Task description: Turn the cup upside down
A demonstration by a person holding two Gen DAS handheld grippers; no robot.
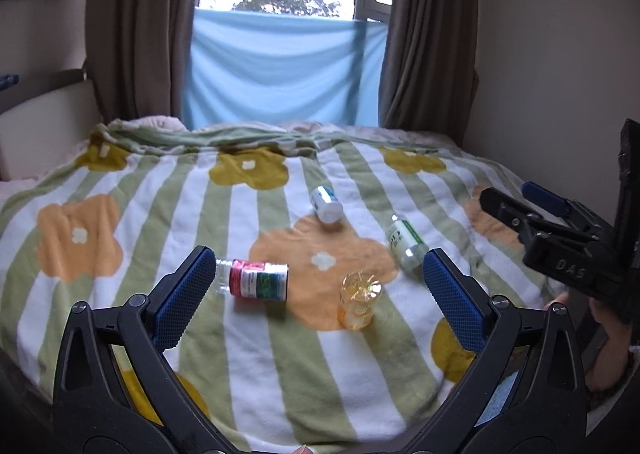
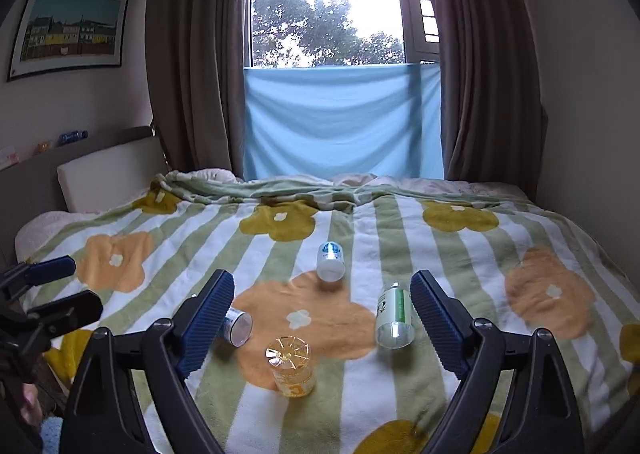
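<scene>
A small clear amber cup stands mouth down on the striped flower blanket; its ribbed base faces up. It also shows in the right wrist view. My left gripper is open and empty, held above the bed short of the cup. My right gripper is open and empty, held above the cup's near side. The right gripper also shows at the right edge of the left wrist view, and the left gripper at the left edge of the right wrist view.
Three bottles lie on the blanket: one with a red and green label, a white one with a blue label and a clear one with a green label. Curtains and a blue cloth hang behind the bed. A headboard stands at the left.
</scene>
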